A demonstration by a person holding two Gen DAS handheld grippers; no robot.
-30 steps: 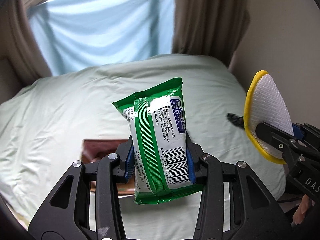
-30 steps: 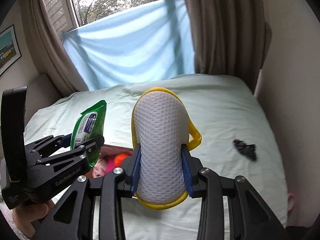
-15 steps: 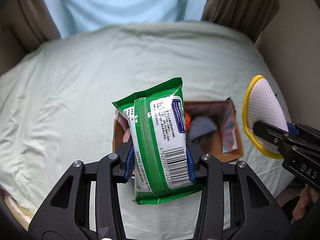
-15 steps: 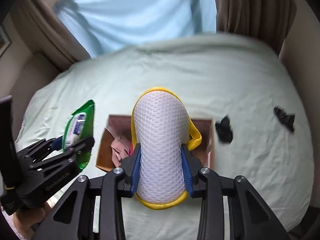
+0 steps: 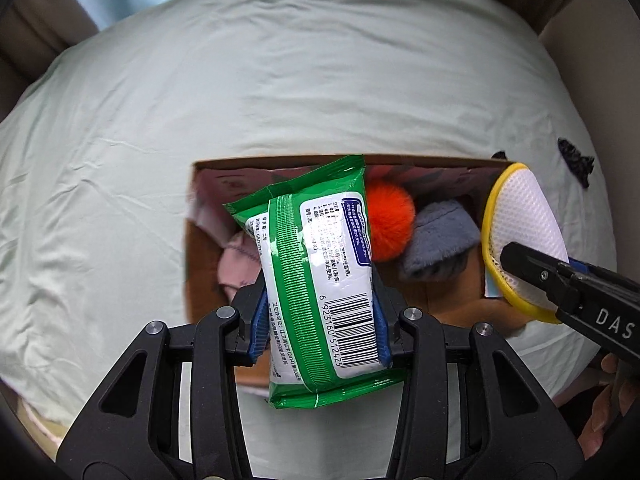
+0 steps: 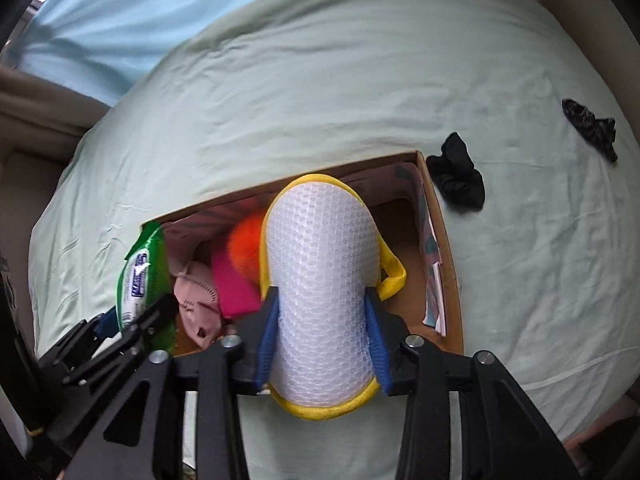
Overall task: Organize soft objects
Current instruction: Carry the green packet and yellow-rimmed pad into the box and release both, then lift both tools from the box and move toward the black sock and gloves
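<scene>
A pale green bedsheet (image 5: 280, 92) fills most of both views, wrinkled and stretched over a bed. On it, in the middle of each frame, sits an open cardboard box (image 5: 188, 264), its brown walls showing at the left and far sides.

Inside the box lie several soft things: a grey plush cloth (image 5: 440, 240) right of centre in the left wrist view, an orange pompom (image 5: 390, 220) just left of it, a pale pink garment (image 6: 198, 300) at the lower left of the box, and a bright pink item (image 6: 232, 284) beside that in the right wrist view. A thin printed booklet or card (image 6: 432, 276) leans against the box's right wall.

The left gripper (image 5: 320, 322) is clamped on a green-and-white wet-wipe pack (image 5: 320, 272), its blue pads pressing both sides; the pack stands upright over the left half of the box. The right gripper (image 6: 322, 344) has a white mesh sponge with yellow trim (image 6: 320, 280) between its blue pads over the middle of the box; its jaws have just been opening slightly, though the pads still touch the sponge's sides.

Outside the box, right of its far corner, a black scrunchie (image 6: 458, 178) lies on the sheet, and farther toward the upper right lies a dark patterned scrunchie (image 6: 590, 126). Fingers (image 5: 608, 412) of the person's hand show at the lower right edge of the left wrist view.
</scene>
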